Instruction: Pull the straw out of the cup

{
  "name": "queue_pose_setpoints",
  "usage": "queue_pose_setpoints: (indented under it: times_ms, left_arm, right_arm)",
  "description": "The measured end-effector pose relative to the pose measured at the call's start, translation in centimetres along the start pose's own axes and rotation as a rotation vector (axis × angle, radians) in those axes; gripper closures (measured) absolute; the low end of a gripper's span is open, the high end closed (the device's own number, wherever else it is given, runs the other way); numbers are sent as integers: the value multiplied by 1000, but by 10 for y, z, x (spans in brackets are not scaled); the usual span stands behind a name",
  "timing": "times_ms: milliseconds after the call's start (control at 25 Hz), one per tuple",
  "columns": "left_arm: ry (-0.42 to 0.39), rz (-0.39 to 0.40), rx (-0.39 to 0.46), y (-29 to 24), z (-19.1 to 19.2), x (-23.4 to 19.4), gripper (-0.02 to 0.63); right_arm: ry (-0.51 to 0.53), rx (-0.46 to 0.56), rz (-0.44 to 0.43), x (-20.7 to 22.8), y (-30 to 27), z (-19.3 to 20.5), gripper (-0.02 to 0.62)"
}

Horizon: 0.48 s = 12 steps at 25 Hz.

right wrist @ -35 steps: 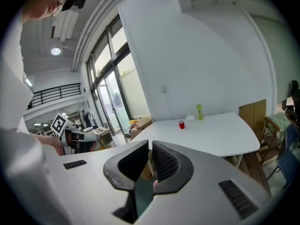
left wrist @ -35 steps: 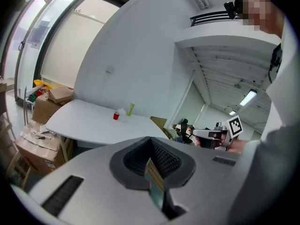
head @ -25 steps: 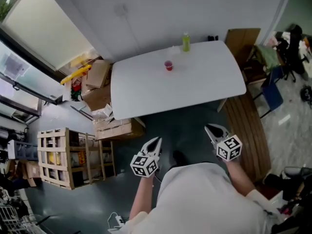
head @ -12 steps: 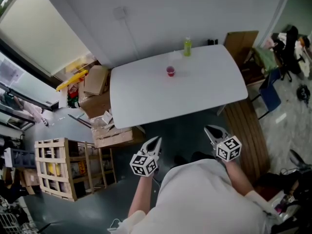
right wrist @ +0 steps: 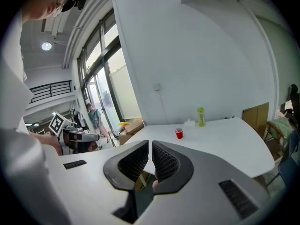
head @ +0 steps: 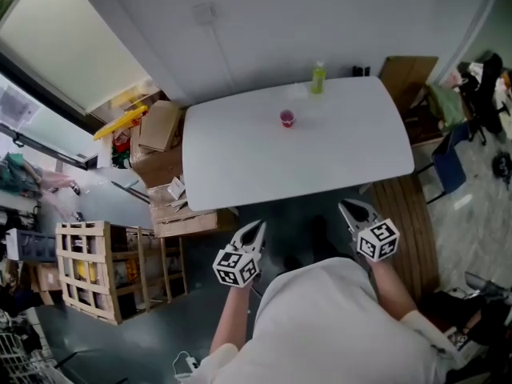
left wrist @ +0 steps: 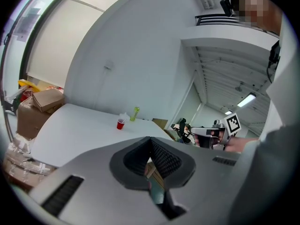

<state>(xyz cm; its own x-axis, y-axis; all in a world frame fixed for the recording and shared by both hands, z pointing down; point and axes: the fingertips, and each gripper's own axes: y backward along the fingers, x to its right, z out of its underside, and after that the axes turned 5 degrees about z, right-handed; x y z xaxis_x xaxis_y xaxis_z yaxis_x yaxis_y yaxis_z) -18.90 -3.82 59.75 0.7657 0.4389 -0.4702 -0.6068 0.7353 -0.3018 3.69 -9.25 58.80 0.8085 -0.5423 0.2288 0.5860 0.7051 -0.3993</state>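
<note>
Red cup (head: 287,118) on the counter (head: 240,158) is now seen a little nearer, at 12 o'clock. Jaws of the left gripper (head: 256,229) and the right gripper (head: 347,209) are pressed together, empty; the straw is not yet reached.

One red cup (head: 287,118) and one green bottle (head: 318,77) are standing on the one bench (head: 240,158). Two tools are hovering: left tool (head: 257,227), right tool (head: 345,207). One wooden crate (head: 88,270) is sitting on the floor.
</note>
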Motion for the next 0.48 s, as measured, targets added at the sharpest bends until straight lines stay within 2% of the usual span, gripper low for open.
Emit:
queue_pose_setpoints:
  times_ms: [480]
  left_arm:
    - [36,-95,51,-60,-33,-15,604]
  right_arm:
    - [39,-66,-129,48,-64,-33,548]
